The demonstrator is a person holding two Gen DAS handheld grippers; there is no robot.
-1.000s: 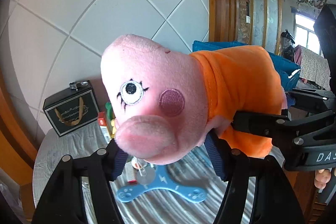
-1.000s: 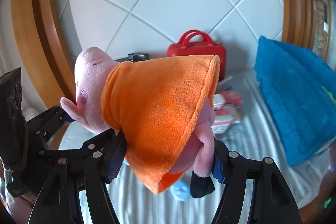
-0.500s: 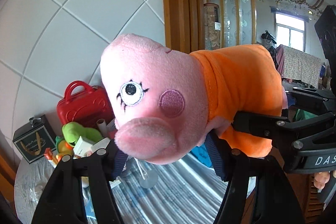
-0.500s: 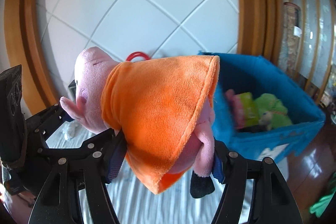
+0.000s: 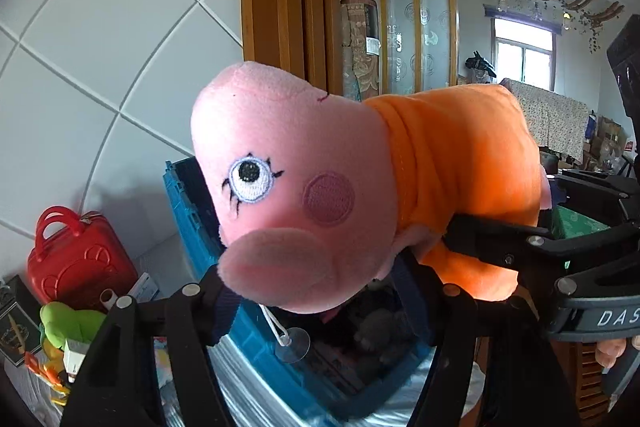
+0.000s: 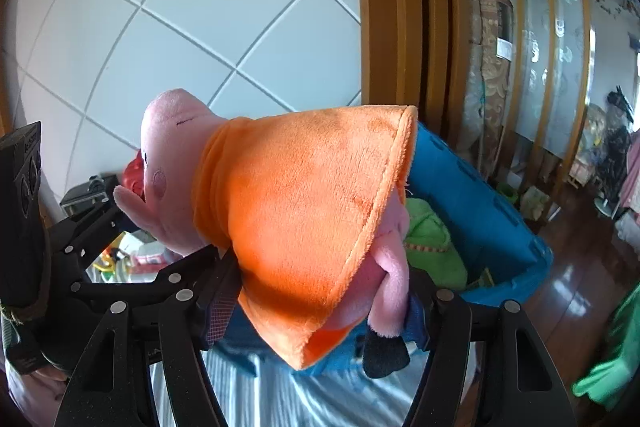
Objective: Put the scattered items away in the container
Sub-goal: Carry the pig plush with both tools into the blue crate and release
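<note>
Held aloft above blue fabric storage bin (image 5: 256,351), pink plush pig in orange dress (image 5: 360,183): head clamped by left gripper (image 5: 316,299) jaws, body by right gripper (image 6: 320,303) jaws. Green plush (image 6: 432,239) inside bin. Beside bin on striped tabletop (image 6: 280,399): red toy suitcase (image 5: 76,259).

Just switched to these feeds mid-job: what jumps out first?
A big pink pig plush in an orange dress fills both views, clamped by the left gripper at its snout end and the right gripper at its skirt end. Right behind it sits the blue bin, already holding a green plush. A red toy case stands lower left.
</note>
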